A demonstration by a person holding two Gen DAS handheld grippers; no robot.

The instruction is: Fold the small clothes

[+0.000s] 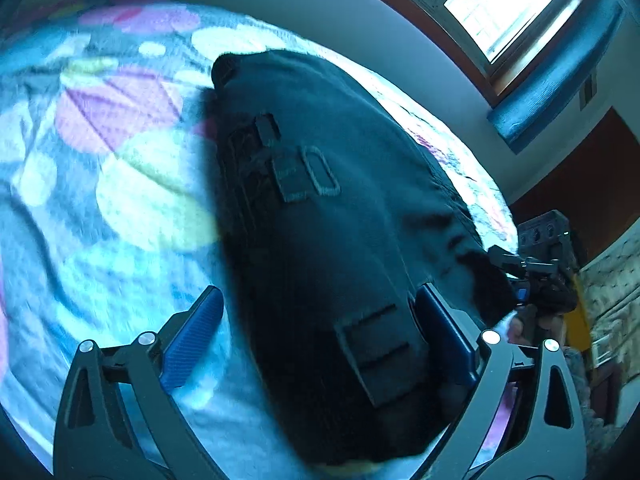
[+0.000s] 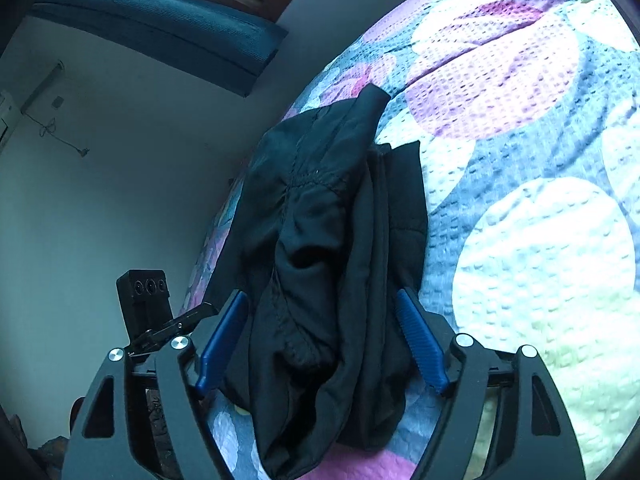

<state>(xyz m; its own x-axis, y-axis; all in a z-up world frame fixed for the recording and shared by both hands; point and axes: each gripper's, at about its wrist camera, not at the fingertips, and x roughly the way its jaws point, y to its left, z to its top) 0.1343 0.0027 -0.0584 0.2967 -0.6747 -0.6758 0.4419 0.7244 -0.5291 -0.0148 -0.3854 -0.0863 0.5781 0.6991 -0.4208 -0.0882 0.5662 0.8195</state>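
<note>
Two grippers flank one dark garment [image 1: 320, 240]. Nearest, the left gripper [image 1: 316, 344] stands wide apart, belt-loop fabric lying between its blue pads without being pinched. The right gripper [image 2: 320, 340] is likewise spread, bunched cloth draped between its fingers [image 2: 420, 340]; whether either truly grips is unclear. Beyond, the garment, seemingly small shorts, lies on a quilted bedspread [image 2: 540, 240] patterned with pale circles. Farther off, a window [image 1: 512, 0]. Judging by this, a fold is under way; next, both must close on the edge and carry it over.
</note>
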